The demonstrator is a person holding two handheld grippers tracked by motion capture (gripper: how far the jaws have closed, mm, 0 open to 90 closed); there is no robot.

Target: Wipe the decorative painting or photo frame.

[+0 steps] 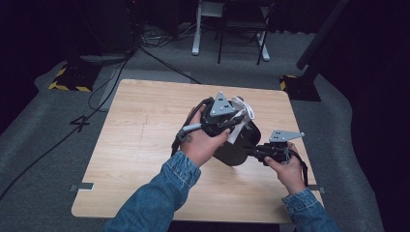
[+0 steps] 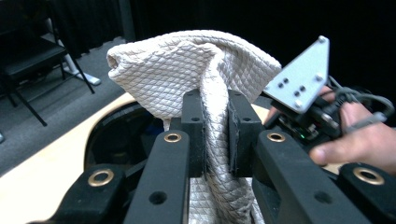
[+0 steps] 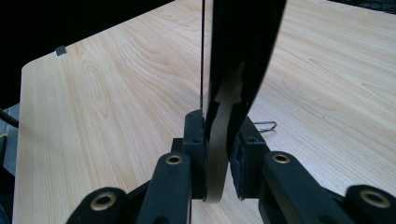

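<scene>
Two hands meet at mid-frame of the high view, over the wooden table (image 1: 135, 145): the left gripper (image 1: 232, 118) lifts a white cloth (image 1: 241, 113) above a black pan (image 1: 239, 147), while the right gripper (image 1: 251, 151) grips it from the right. In the left gripper view the jaws are clamped on the quilted cloth (image 2: 187, 70), centre frame. In the right gripper view the jaws pinch the pan's black edge (image 3: 243, 51), rising up the middle.

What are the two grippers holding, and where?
Left gripper pinches a bunched fold of the white cloth. Right gripper clamps the rim of the black bowl.
</scene>
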